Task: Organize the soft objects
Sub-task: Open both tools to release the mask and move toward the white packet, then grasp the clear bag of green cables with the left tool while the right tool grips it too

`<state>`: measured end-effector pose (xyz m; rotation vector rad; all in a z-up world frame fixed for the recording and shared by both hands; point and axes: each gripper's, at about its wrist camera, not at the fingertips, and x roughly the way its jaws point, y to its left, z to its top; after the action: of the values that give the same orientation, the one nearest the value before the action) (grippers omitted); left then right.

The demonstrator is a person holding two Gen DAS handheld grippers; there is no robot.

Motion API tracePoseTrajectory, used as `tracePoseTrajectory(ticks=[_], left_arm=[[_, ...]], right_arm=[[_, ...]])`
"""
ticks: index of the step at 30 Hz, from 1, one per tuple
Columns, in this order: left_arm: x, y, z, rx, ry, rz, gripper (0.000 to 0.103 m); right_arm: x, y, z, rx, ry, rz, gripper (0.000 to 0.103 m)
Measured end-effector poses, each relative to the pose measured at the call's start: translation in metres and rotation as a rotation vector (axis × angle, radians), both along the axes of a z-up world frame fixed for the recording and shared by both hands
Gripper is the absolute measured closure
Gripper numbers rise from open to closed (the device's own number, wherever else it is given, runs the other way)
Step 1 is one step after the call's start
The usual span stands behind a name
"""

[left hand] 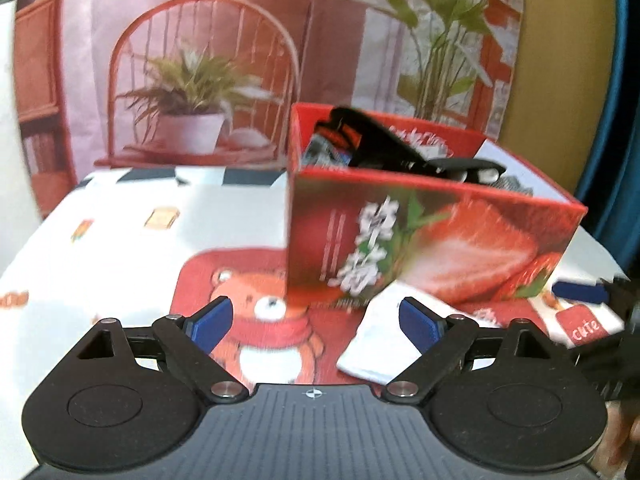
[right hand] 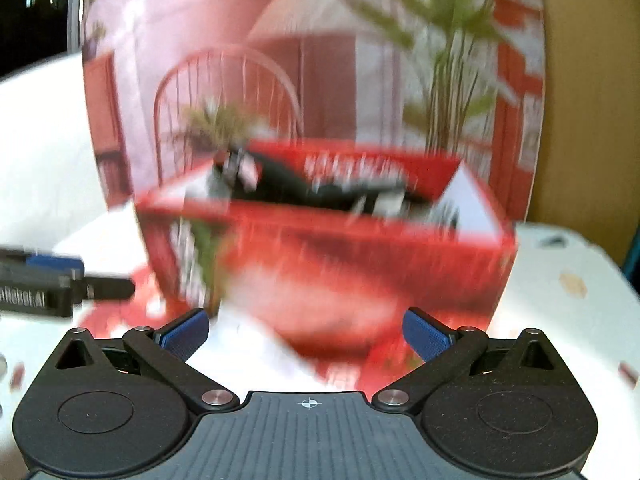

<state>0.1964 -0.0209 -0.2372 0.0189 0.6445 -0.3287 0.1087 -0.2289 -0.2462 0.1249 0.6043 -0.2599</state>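
1. My left claw (left hand: 312, 322) hangs wide open and empty just above the desk (left hand: 120, 232), which is covered in a white cloth printed with a red bear. My right claw (right hand: 306, 334) is spread just as wide, with nothing between its blue pads (right hand: 426, 338).

2. The folded white soft cloth (left hand: 384, 340) lies flat on the desk, its far corner touching or tucked against the foot of the red strawberry-printed cardboard box (left hand: 432, 248). The risk: a low, flat fold gives my pads little to bite. I may pinch only the top layer, and the fold would open as I lift.

3. Both claws point at the same cloth from close quarters. My right claw's blue tip (left hand: 578, 292) shows at the edge of the left view. If both close in together, the fingers could knock each other or drag the cloth sideways.

4. The box stands just behind the cloth. Pushing forward to scoop the fold could shove the light cardboard across the slippery tablecloth, or wrinkle the tablecloth into the grasp.

5. The box already holds dark, black-and-grey soft items (left hand: 384, 148) heaped above its rim, one draped toward the near wall. Dropping another piece on top could spill something over the edge.

6. The right view is heavily smeared, so I cannot judge the cloth's edge from that side. A fast approach could miss it.
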Motion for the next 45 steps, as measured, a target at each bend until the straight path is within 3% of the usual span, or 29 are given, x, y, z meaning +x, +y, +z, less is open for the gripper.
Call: tracePoseTrajectory(ticks=[5, 14, 22, 38, 45], left_arm=[[-0.005, 0.012, -0.014, -0.012, 0.021, 0.052, 0.011], [-0.002, 0.018, -0.028, -0.017, 0.056, 0.103, 0.011], [-0.007, 0.011, -0.034, 0.004, 0.06, 0.076, 0.011], [-0.009, 0.013, -0.033, 0.007, 0.053, 0.072, 0.011], [-0.008, 0.011, -0.031, -0.041, 0.078, 0.031, 0.011]], right_arm=[[-0.005, 0.029, -0.033, -0.032, 0.094, 0.061, 0.001], [0.004, 0.046, -0.051, -0.119, 0.174, 0.113, 0.001], [0.009, 0.033, -0.055, -0.085, 0.179, 0.053, 0.001], [0.024, 0.024, -0.052, -0.095, 0.192, 0.044, 0.001], [0.012, 0.011, -0.03, -0.065, 0.076, 0.0, 0.001]])
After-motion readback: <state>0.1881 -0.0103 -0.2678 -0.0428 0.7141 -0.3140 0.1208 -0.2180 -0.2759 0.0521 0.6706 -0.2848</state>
